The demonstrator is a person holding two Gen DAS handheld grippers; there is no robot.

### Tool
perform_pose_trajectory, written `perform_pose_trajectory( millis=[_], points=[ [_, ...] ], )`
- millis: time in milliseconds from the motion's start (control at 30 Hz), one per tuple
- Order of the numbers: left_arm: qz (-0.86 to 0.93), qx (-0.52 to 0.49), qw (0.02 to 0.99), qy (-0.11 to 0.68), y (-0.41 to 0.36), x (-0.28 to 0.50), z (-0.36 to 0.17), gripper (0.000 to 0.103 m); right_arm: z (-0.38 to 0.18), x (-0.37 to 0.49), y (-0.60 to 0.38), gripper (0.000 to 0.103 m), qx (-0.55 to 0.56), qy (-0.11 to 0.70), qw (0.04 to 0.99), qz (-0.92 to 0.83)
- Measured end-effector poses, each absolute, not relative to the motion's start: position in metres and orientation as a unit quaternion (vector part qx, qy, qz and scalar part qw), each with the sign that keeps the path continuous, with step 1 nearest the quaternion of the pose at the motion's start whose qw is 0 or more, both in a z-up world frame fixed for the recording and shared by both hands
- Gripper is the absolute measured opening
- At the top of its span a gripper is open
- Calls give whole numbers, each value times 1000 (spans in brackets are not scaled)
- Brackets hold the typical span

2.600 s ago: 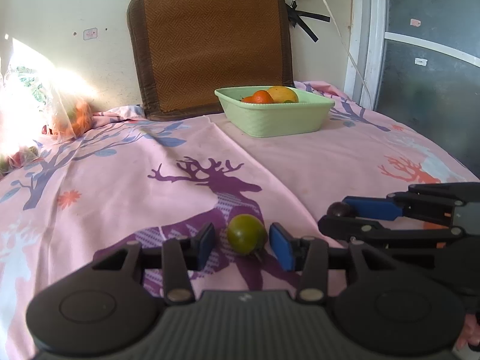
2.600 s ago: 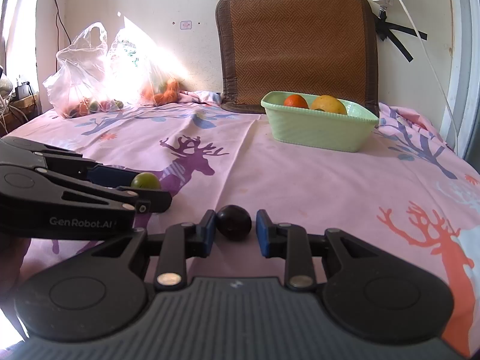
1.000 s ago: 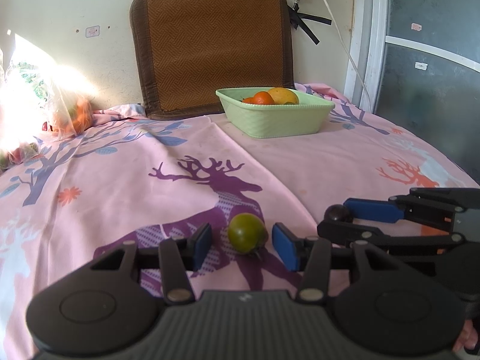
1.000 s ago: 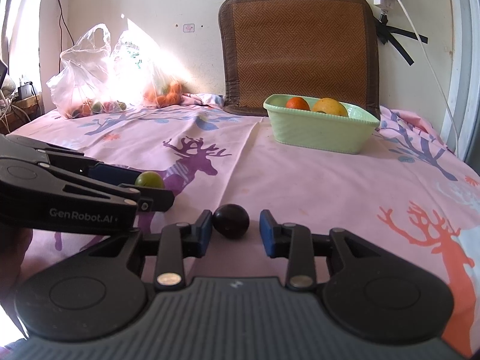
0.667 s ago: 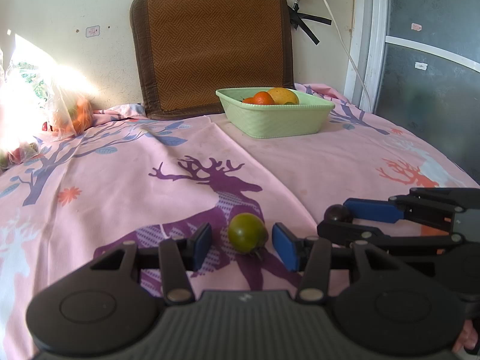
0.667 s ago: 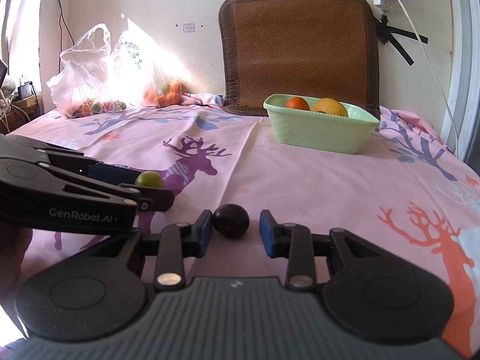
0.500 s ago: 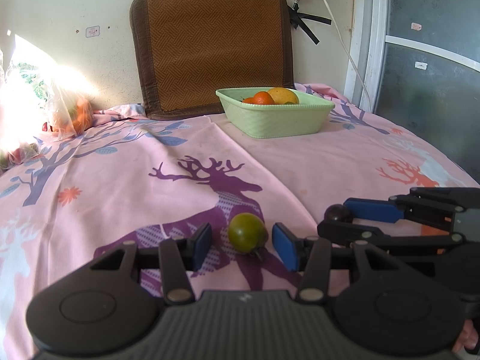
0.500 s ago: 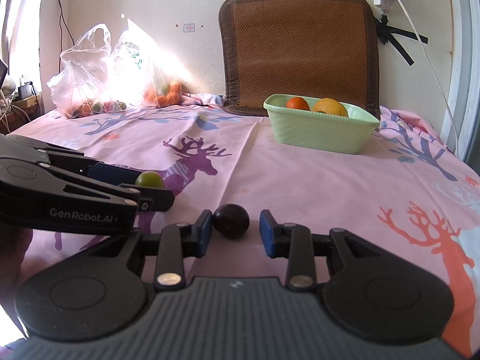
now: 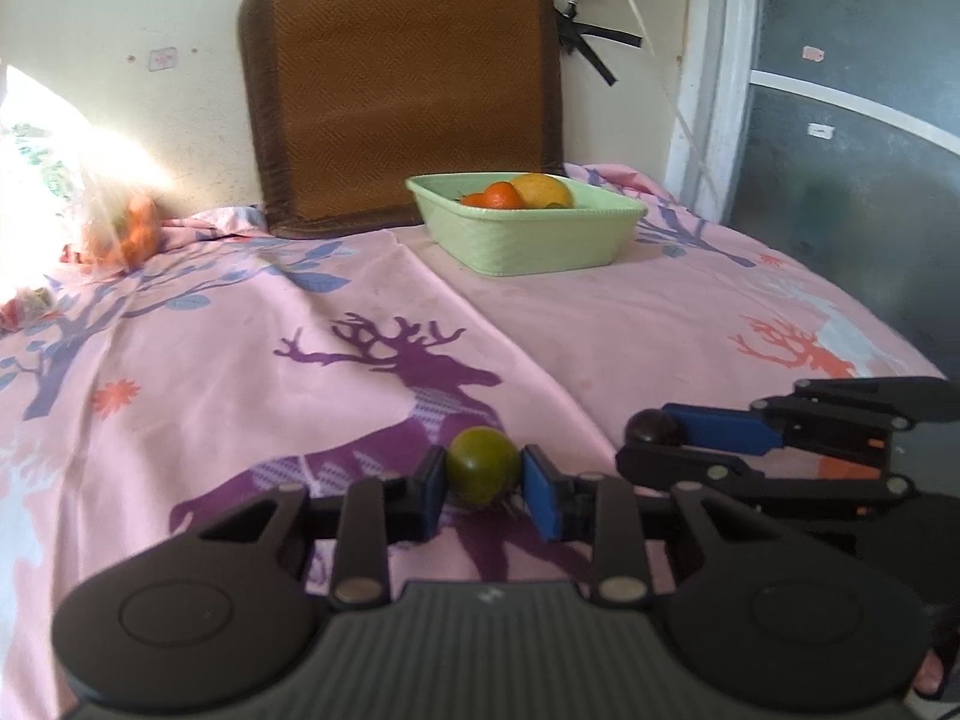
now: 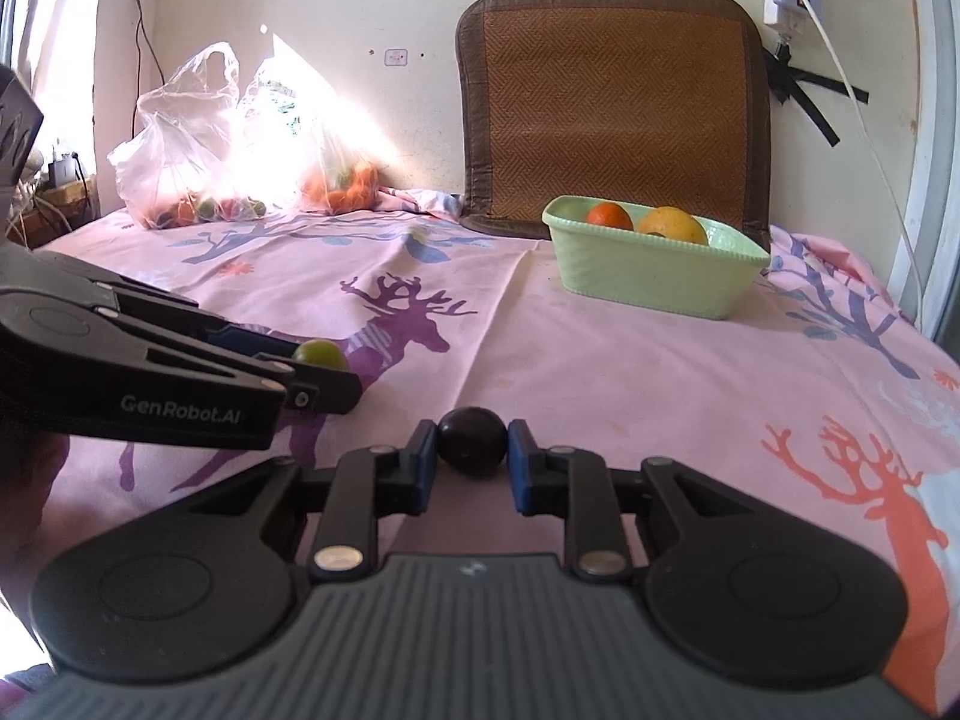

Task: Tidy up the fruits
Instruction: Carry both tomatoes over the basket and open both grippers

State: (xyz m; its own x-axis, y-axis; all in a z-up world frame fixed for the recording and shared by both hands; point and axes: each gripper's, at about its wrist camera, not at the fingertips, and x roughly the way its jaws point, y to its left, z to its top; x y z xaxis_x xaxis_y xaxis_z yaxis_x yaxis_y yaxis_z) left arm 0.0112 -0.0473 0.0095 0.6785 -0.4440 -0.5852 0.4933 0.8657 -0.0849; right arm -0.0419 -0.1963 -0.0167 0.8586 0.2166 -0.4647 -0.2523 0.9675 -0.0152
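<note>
Pads of my left hand-held gripper (image 9: 483,477) press both sides of the round green fruit (image 9: 482,464). My right hand-held gripper (image 10: 471,459) pinches the dark plum (image 10: 471,440), its long axis crosswise between the pads.

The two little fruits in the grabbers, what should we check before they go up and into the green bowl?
1. Left gripper pads touching the green fruit on both sides: ok.
2. Right gripper pads touching the dark fruit on both sides: ok.
3. Grip firm enough to lift: cannot tell.
4. Cloth between the grippers and the green bowl free of obstacles: ok.
5. Room in the bowl beside the orange and yellow fruit: cannot tell.
</note>
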Motion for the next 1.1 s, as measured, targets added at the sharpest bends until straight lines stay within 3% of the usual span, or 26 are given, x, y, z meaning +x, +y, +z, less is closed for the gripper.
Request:
perform_pose_trajectory(
  millis=[367, 667, 767, 833, 900, 967, 1033, 1100],
  points=[
    [-279, -8, 918, 282, -98, 135, 86, 28, 41, 60, -273, 28, 31, 172, 982, 66],
    [-256, -42, 896, 360, -147, 249, 62, 28, 20, 138, -292, 30, 63, 219, 972, 59],
    [-252, -54, 891, 373, -146, 255, 53, 34, 18, 137, -294, 45, 72, 211, 973, 54],
    [-252, -53, 894, 368, -142, 251, 54, 37, 19, 133, -295, 45, 83, 206, 974, 53],
    [-244, -53, 899, 359, -137, 243, 60, 48, 23, 127, -297, 45, 93, 199, 974, 49],
    [-234, -45, 908, 345, -132, 228, 69, 49, 29, 118, -298, 46, 106, 191, 975, 43],
    [-214, -20, 921, 324, -126, 203, 81, 58, 33, 101, -298, 46, 122, 185, 974, 39],
    [-185, 5, 936, 298, -121, 173, 89, 71, 35, 77, -294, 63, 135, 171, 976, 25]
  ],
)
